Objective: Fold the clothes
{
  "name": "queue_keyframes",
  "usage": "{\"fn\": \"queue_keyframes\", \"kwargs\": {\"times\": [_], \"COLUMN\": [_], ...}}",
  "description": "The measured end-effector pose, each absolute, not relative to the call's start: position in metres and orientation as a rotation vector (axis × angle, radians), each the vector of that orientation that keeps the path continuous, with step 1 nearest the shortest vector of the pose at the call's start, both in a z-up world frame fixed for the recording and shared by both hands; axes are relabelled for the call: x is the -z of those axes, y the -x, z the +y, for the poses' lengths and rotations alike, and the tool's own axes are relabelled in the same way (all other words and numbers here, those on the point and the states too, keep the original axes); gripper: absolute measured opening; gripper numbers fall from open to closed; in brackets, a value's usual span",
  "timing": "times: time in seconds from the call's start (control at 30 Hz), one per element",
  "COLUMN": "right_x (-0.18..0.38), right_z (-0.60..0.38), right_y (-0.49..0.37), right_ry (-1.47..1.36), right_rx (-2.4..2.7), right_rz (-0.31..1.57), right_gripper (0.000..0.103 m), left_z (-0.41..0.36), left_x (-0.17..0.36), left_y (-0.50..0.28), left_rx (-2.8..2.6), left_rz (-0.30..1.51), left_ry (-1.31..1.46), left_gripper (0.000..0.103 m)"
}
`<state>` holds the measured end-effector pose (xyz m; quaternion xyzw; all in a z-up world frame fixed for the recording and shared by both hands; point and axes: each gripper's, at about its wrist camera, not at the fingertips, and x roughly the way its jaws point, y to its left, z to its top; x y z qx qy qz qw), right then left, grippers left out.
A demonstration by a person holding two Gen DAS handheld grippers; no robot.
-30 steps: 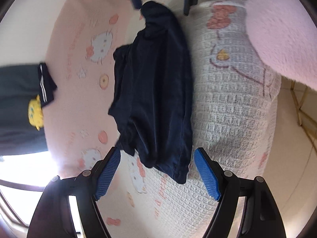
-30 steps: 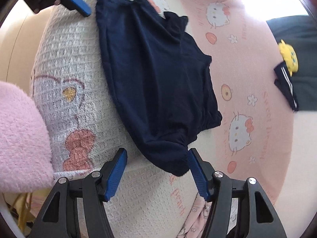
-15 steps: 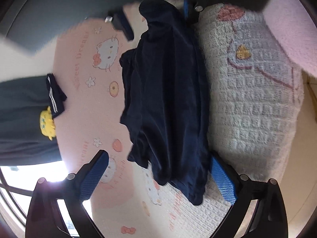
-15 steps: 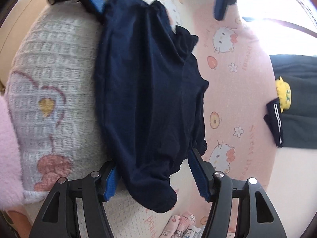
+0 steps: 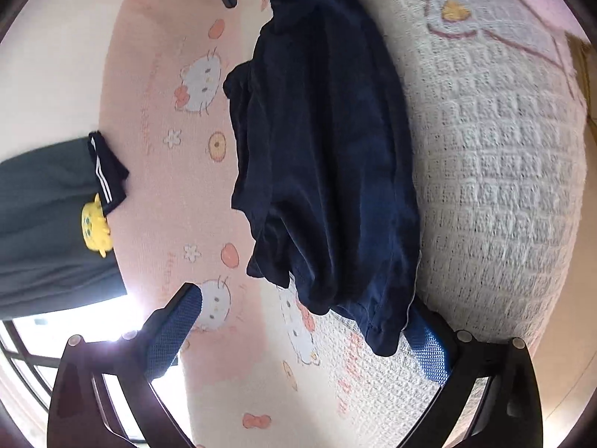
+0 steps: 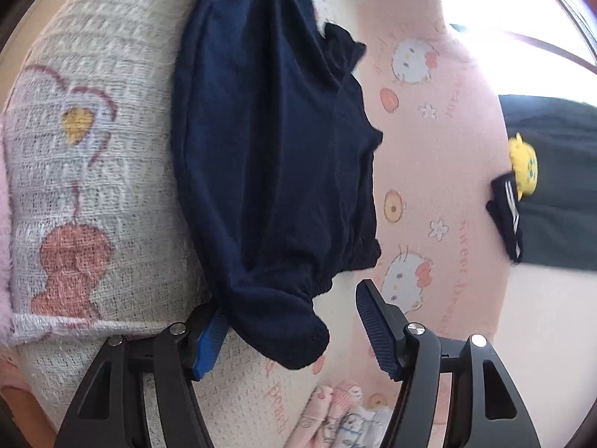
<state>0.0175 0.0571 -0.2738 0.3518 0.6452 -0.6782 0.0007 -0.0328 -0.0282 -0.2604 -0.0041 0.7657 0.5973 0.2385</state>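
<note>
Garment: the dark blue garment [image 5: 328,156] lies stretched in a long strip between my two tongs, one end toward each, so I can take both ends at once.
Where it rests: half on the pink cat-print sheet [image 5: 175,171], half on the white waffle blanket [image 5: 496,171].
Left tongs [image 5: 304,339]: just been opening, now spread wide, gripping nothing; the near hem hangs into the gap, draped over the right-hand finger [image 5: 427,347], the other finger well off on the sheet.
Right tongs [image 6: 289,330]: also spread; the bunched end lies between the fingers, covering the left pad [image 6: 209,347], clear of the right one. No pinch yet.
Why so: I judge both are lined up to close on opposite ends and fold.
Aside: a black shirt [image 5: 41,224] with a yellow patch lies well off to the side.
</note>
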Motion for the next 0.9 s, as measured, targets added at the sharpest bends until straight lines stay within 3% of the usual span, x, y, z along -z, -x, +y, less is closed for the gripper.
{"fn": "queue_keyframes", "kwargs": {"times": [0.1, 0.23, 0.3, 0.33, 0.43, 0.53, 0.6, 0.63, 0.67, 0.7, 0.73, 0.83, 0.9], "right_x": [0.280, 0.282, 0.288, 0.294, 0.310, 0.304, 0.305, 0.306, 0.306, 0.307, 0.307, 0.307, 0.307], "right_z": [0.054, 0.055, 0.053, 0.051, 0.046, 0.052, 0.052, 0.052, 0.052, 0.052, 0.051, 0.052, 0.053], "right_y": [-0.024, -0.026, -0.029, -0.031, -0.038, -0.032, -0.032, -0.032, -0.032, -0.033, -0.034, -0.032, -0.033], "right_ry": [-1.072, -1.083, -1.085, -1.084, -1.078, -1.101, -1.096, -1.094, -1.091, -1.092, -1.092, -1.090, -1.090], "right_rx": [2.087, 2.115, 2.114, 2.103, 2.070, 2.089, 2.090, 2.089, 2.089, 2.086, 2.082, 2.091, 2.095], "right_rz": [2.046, 2.005, 2.018, 2.045, 2.125, 2.038, 2.049, 2.055, 2.061, 2.068, 2.074, 2.072, 2.066], "right_gripper": [0.053, 0.046, 0.014, 0.005, 0.007, 0.007, 0.007, 0.007, 0.007, 0.007, 0.007, 0.007, 0.007], "left_z": [-0.028, -0.025, -0.023, -0.021, -0.017, -0.020, -0.024, -0.026, -0.029, -0.031, -0.033, -0.032, -0.028], "left_x": [0.268, 0.271, 0.266, 0.265, 0.267, 0.270, 0.271, 0.271, 0.275, 0.283, 0.293, 0.315, 0.306], "left_y": [0.019, 0.015, 0.018, 0.019, 0.018, 0.014, 0.012, 0.011, 0.008, 0.003, -0.002, -0.010, -0.006], "left_rx": [-1.571, -1.543, -1.582, -1.606, -1.664, -1.641, -1.658, -1.663, -1.658, -1.635, -1.599, -1.654, -1.720], "left_rz": [2.144, 2.162, 2.134, 2.126, 2.138, 2.129, 2.084, 2.064, 2.057, 2.064, 2.088, 2.189, 2.111], "left_ry": [-0.112, -0.132, -0.089, -0.068, -0.036, -0.021, 0.048, 0.075, 0.088, 0.106, 0.126, 0.043, 0.147], "left_gripper": [0.103, 0.103, 0.103, 0.103, 0.102, 0.093, 0.080, 0.066, 0.046, 0.032, 0.000, 0.000, 0.000]}}
